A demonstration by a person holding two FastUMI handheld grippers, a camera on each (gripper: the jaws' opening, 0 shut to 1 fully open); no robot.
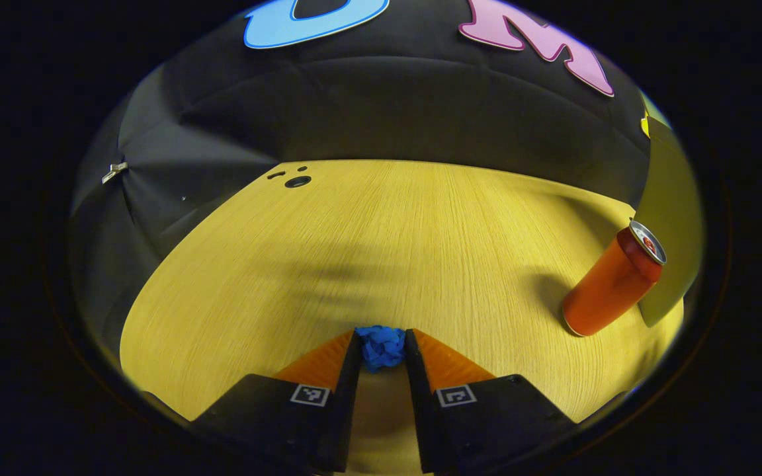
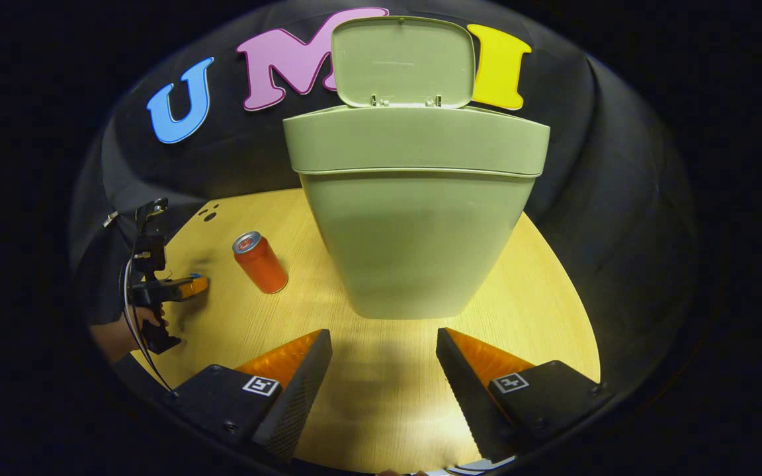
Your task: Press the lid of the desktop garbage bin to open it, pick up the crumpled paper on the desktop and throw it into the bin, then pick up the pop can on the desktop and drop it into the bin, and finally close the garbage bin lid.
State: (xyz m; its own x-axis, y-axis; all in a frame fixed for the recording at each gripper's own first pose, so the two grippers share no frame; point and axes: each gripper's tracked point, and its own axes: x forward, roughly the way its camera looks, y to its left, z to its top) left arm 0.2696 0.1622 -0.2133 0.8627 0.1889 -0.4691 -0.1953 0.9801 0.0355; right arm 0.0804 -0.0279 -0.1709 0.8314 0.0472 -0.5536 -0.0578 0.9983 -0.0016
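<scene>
In the left gripper view my left gripper [image 1: 382, 346] is shut on a blue crumpled paper [image 1: 382, 345], held just above the wooden table [image 1: 381, 244]. An orange pop can [image 1: 612, 281] stands upright to its right. In the right gripper view a pale green garbage bin [image 2: 414, 218] stands straight ahead with its lid [image 2: 402, 61] tipped up and open. My right gripper [image 2: 384, 350] is open in front of the bin's base, nothing between its fingers. The pop can [image 2: 260, 262] stands left of the bin, and farther left the left gripper [image 2: 190, 286] is held by a hand.
The table's far left corner carries a small dark round hole [image 1: 297, 181]. Black cloth walls close in the table at the back and on both sides. In the left gripper view the bin's edge [image 1: 672, 218] shows at the far right, behind the can.
</scene>
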